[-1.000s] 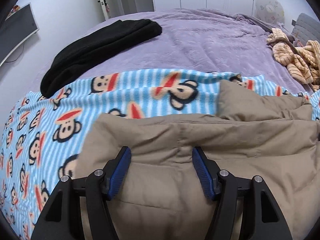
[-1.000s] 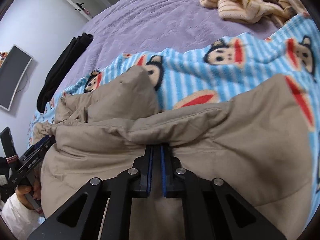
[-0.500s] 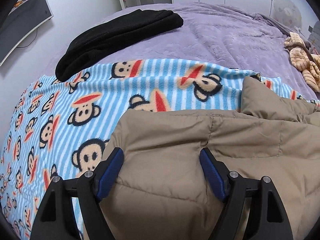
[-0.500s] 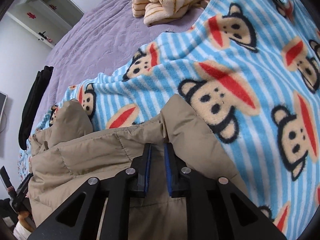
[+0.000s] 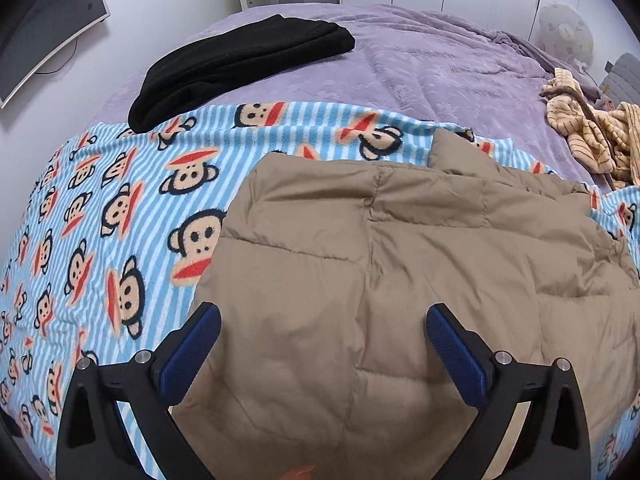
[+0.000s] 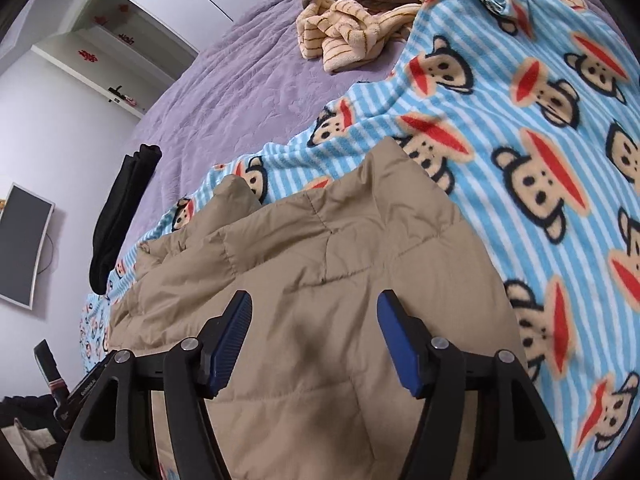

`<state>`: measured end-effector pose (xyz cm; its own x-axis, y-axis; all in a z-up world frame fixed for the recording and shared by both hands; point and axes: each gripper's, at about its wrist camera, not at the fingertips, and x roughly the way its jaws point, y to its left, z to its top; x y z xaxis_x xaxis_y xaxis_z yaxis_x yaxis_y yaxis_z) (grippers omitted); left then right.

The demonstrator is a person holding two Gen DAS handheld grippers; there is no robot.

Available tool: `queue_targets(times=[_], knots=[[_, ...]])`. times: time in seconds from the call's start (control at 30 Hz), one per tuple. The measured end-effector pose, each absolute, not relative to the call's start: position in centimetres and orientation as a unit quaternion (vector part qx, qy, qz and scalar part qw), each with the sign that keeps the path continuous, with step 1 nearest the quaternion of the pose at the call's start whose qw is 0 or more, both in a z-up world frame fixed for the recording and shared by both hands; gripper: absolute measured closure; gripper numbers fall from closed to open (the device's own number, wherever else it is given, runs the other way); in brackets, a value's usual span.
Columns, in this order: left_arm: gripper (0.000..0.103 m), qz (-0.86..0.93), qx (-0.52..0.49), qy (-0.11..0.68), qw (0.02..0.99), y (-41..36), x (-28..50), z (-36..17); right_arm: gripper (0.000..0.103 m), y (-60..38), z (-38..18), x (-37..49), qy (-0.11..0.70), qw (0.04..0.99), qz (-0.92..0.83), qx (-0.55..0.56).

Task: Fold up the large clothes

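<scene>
A tan quilted puffer jacket [image 5: 400, 264] lies folded on a blue striped monkey-print blanket [image 5: 100, 208] on the bed. It also shows in the right wrist view [image 6: 320, 264]. My left gripper [image 5: 322, 344] is open and empty, hovering over the jacket's near left part. My right gripper [image 6: 316, 332] is open and empty over the jacket's near right part. The left gripper's body shows at the lower left of the right wrist view [image 6: 84, 384].
A folded black garment [image 5: 240, 64] lies on the purple bedspread [image 5: 420, 60] at the far left. A crumpled yellow striped garment [image 5: 592, 132] lies at the far right, also in the right wrist view [image 6: 360, 28]. A monitor [image 5: 44, 32] hangs on the left wall.
My right gripper has opened and let go of the jacket's edge. Both grippers have pulled back toward me, and the jacket now lies flat on the blanket.
</scene>
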<state>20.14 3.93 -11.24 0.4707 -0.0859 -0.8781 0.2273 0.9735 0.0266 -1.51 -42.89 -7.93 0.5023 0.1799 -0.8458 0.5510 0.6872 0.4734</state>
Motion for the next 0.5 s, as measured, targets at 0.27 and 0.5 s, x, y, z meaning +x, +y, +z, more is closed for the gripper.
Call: queue_targets(times=[0.27, 0.5], knots=[[0.0, -0.104, 0.066, 0.515, 0.848, 4.7, 16.7, -10.0, 0.024, -41.5, -7.3, -5.8, 0.483, 0.766, -0.116, 0.408], [0.0, -0.103, 0.064, 0.533, 0.837, 5.7, 13.9, -10.0, 0.017, -40.6, -6.3, -10.2, 0.478, 0.761, -0.118, 0.422]])
